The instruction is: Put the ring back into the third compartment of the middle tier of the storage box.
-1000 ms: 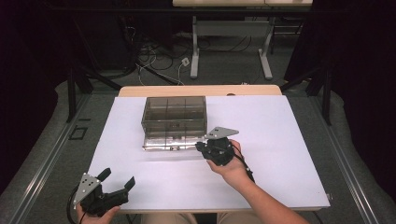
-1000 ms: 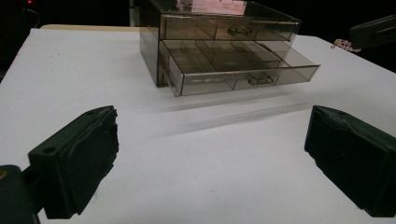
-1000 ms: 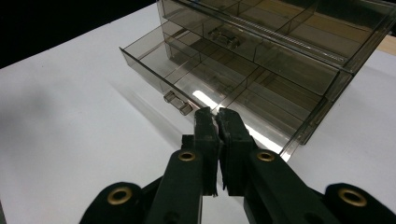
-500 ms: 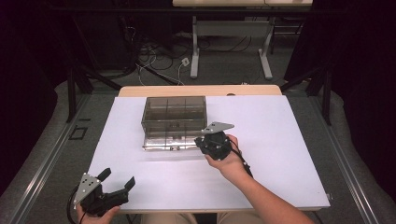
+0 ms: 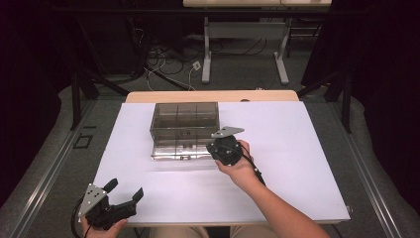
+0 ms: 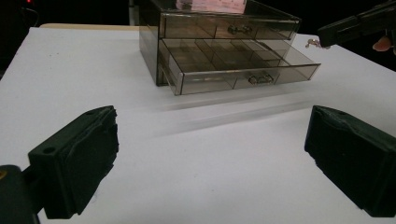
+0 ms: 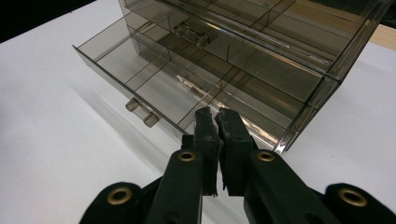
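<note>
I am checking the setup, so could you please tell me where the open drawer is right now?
In the high view, the open drawer juts from the smoky plastic organizer mid-table toward the person, with the right gripper at its right end.

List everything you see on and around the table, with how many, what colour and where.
Drawer organiser: one, smoky clear plastic, middle of the table toward its far edge.
Lower drawer: one, smoky clear, pulled out, divided into compartments that look bare.
Upper drawer: one, smoky clear, pushed in, small handle on its front.
Table: one, white top with a wooden strip at the far edge.
Desk frame: one, pale grey legs, on the floor beyond the table.
Cables: several, dark and white, on the floor behind the table.
Right claw: one, black, shut, at the open drawer's near right corner.
Left claw: one, black, open, at the table's near left edge.
</note>
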The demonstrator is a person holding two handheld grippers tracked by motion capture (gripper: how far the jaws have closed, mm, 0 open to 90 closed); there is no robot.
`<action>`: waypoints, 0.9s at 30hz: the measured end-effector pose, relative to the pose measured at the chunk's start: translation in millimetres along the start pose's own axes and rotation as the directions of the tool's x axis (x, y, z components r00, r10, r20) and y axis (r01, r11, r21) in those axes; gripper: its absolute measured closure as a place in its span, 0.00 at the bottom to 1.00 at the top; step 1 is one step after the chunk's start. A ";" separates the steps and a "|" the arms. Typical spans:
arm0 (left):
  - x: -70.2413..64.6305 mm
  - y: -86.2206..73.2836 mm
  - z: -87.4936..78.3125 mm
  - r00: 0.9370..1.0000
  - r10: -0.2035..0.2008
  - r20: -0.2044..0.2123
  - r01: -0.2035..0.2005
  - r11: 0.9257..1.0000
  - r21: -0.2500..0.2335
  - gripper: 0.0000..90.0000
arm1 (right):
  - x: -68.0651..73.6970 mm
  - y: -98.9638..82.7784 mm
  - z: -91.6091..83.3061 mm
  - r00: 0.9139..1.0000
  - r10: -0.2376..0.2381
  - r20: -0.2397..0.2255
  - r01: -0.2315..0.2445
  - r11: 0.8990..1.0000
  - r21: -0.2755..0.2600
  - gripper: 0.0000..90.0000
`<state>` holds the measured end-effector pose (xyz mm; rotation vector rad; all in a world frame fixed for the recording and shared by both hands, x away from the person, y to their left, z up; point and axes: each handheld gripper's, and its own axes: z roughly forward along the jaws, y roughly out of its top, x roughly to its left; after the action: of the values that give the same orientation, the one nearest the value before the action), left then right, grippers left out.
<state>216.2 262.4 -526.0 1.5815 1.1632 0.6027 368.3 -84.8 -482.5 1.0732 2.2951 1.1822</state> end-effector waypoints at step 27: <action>0.6 0.8 2.6 1.000 0.003 0.004 -0.003 1.000 0.005 0.03 | 2.0 6.4 23.3 0.999 0.009 0.035 -0.010 1.000 0.010 0.97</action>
<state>218.9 261.8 -526.2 1.5882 1.1604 0.5990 383.8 -68.2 -491.1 1.1009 2.2741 1.1480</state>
